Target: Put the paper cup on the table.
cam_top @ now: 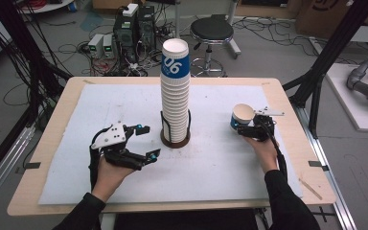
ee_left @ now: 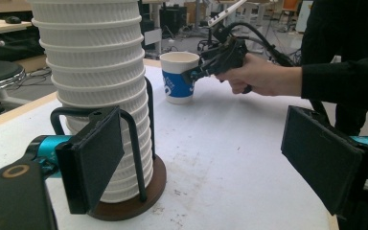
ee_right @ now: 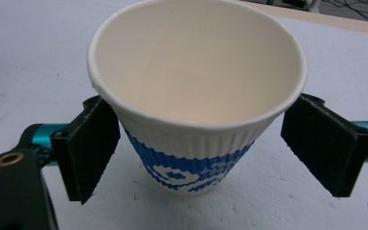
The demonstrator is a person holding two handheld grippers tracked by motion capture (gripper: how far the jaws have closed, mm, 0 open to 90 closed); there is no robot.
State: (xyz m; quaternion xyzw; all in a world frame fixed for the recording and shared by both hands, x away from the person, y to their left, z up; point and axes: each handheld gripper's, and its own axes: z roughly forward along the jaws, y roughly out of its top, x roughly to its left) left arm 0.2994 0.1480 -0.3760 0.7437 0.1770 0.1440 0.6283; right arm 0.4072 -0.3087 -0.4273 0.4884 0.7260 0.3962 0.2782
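A tall stack of white ribbed paper cups (cam_top: 175, 96), topped by a blue-banded one, stands in a black wire holder on a round brown base (cam_top: 175, 141) at the table's middle. A single white cup with a blue band (cam_top: 242, 116) stands upright on the mat to the right. My right gripper (cam_top: 247, 123) is open with this cup (ee_right: 196, 96) between its jaws; the right pad (ee_right: 323, 148) stands clear of the wall. My left gripper (cam_top: 148, 141) is open and empty, left of the stack (ee_left: 96, 96). Its view shows the cup (ee_left: 177, 79) and the right gripper (ee_left: 196, 74) beyond.
A white mat (cam_top: 124, 110) covers most of the wooden table (cam_top: 287, 120). Behind the table stand a black stool (cam_top: 212, 31) and computer boxes (cam_top: 132, 28) among cables on the floor. Black frame posts (cam_top: 326, 57) rise at the right.
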